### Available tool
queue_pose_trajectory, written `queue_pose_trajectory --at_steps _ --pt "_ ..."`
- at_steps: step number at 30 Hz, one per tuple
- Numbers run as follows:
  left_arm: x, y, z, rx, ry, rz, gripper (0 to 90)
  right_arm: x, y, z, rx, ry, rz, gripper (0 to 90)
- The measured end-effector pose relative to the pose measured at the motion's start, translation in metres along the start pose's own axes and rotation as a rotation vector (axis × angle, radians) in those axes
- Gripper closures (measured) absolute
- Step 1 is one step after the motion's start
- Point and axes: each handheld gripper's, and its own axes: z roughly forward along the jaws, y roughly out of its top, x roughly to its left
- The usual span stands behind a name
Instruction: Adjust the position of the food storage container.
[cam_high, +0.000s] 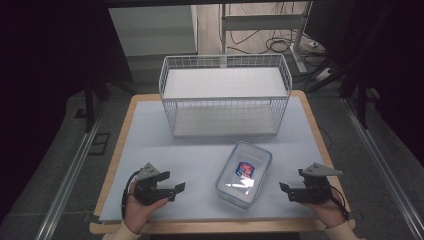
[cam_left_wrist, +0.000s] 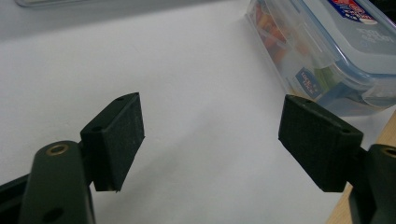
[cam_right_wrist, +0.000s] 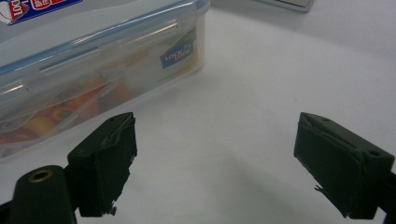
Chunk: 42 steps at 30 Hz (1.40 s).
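A clear plastic food box (cam_high: 244, 173) with a blue-edged clip lid and a red and blue label lies on the white table top, front centre. Orange and yellow contents show through its wall (cam_left_wrist: 299, 51) (cam_right_wrist: 93, 88). My left gripper (cam_high: 176, 190) rests on the table to the box's left, jaws wide apart and empty (cam_left_wrist: 210, 140). To the right of the box my right gripper (cam_high: 284, 189) is likewise open with nothing between its pads (cam_right_wrist: 215, 163). Both point inward toward the box, apart from it.
A white wire basket (cam_high: 225, 95) stands empty at the back middle of the table. The wooden table edge (cam_high: 310, 107) frames the white mat. Beyond the table are a desk frame and cables on the floor (cam_high: 280, 40).
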Motion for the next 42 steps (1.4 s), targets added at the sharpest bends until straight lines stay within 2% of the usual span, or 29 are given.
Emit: queue_pose_trajectory --at_steps 5,7,8,9,11,12,13,14,15,16,18,19,23,24,26,28,31,38,42 --pt "0.002 0.001 0.005 0.012 -0.006 -0.004 22.2 -0.003 -0.002 -0.003 -0.007 0.006 0.01 17.1" --pt "0.0 0.002 0.005 0.011 -0.01 0.004 22.2 -0.003 -0.001 -0.009 -0.012 0.025 0.005 31.1" --pt "0.0 0.002 0.005 0.011 -0.01 0.004 22.2 -0.003 -0.001 -0.009 -0.012 0.025 0.005 31.1" --pt "-0.001 0.002 0.006 0.014 -0.013 0.007 22.2 0.001 0.0 -0.013 0.007 0.103 -0.042 52.7" --pt "-0.002 0.003 0.006 0.018 -0.017 0.009 22.2 0.008 0.001 -0.014 0.031 0.126 -0.101 68.4" --pt "-0.002 0.003 0.006 0.018 -0.017 0.009 22.2 0.008 0.001 -0.014 0.031 0.126 -0.101 68.4" --pt "-0.002 0.003 0.007 0.018 -0.02 0.009 22.2 0.012 0.001 -0.014 0.04 0.142 -0.124 77.7" --pt "-0.002 0.003 0.007 0.018 -0.021 0.01 22.3 0.019 0.003 -0.014 0.06 0.198 -0.172 89.0" --pt "-0.002 0.003 0.007 0.018 -0.021 0.01 22.3 0.019 0.003 -0.014 0.06 0.198 -0.172 89.0" --pt "-0.001 0.003 0.008 0.018 -0.018 0.009 22.3 0.026 0.005 -0.013 0.076 0.227 -0.213 89.7" --pt "-0.001 0.003 0.008 0.016 -0.014 0.007 22.3 0.028 0.005 -0.013 0.078 0.236 -0.229 89.7" --pt "0.0 0.003 0.007 0.011 -0.01 0.005 22.5 0.036 0.007 -0.009 0.088 0.262 -0.258 89.7" --pt "0.0 0.003 0.006 0.003 -0.011 -0.005 22.6 0.052 0.009 0.0 0.105 0.307 -0.301 89.7" --pt "0.0 0.003 0.006 0.003 -0.011 -0.005 22.7 0.052 0.009 0.0 0.105 0.307 -0.301 89.7" --pt "-0.002 0.003 0.006 0.003 -0.011 0.0 22.6 0.066 0.013 0.008 0.122 0.331 -0.357 89.7" --pt "-0.002 0.003 0.006 0.0 -0.009 0.002 22.8 0.074 0.015 0.013 0.134 0.336 -0.389 89.7" --pt "-0.001 0.003 0.005 -0.002 -0.008 -0.001 22.9 0.081 0.016 0.02 0.165 0.316 -0.443 89.7" --pt "-0.001 0.003 0.005 -0.001 -0.013 -0.005 22.9 0.091 0.023 0.025 0.163 0.357 -0.444 89.8" --pt "-0.001 0.003 0.006 0.003 -0.014 -0.001 22.9 0.106 0.026 0.03 0.16 0.381 -0.463 89.8"
